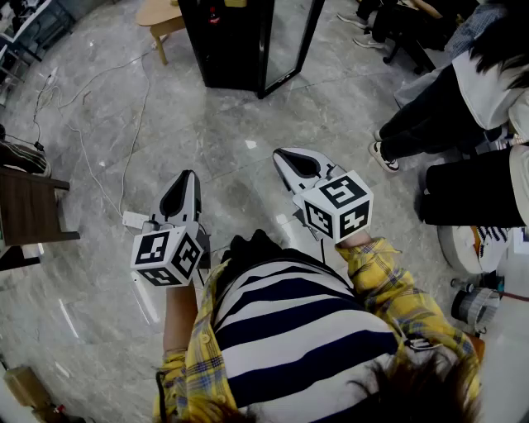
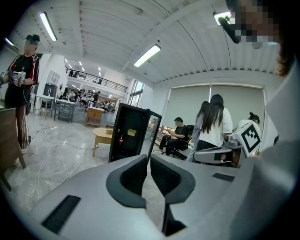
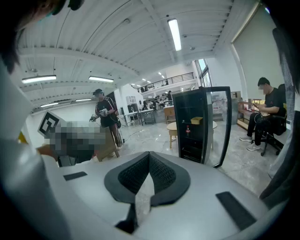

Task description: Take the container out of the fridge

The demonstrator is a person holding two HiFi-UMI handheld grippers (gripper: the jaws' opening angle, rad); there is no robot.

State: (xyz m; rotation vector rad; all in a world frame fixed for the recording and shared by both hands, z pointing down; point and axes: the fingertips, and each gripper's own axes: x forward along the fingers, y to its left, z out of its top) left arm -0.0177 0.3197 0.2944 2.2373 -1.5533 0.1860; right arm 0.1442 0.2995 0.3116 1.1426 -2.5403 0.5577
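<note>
A black fridge (image 1: 235,41) stands a few steps ahead on the marble floor, its glass door (image 1: 289,37) swung open to the right. In the left gripper view a small yellow container (image 2: 131,132) sits on an upper shelf of the fridge (image 2: 126,140), with a red bottle (image 2: 121,139) on the shelf below. The right gripper view shows the same container (image 3: 196,120) and bottle (image 3: 188,131). My left gripper (image 1: 182,192) and right gripper (image 1: 296,161) are held at waist height, far short of the fridge. Both are shut and hold nothing.
A round wooden table (image 1: 161,18) stands left of the fridge. Cables (image 1: 91,124) and a power strip (image 1: 134,220) lie on the floor at left, near a dark wooden chair (image 1: 29,206). People (image 1: 463,99) sit and stand at right.
</note>
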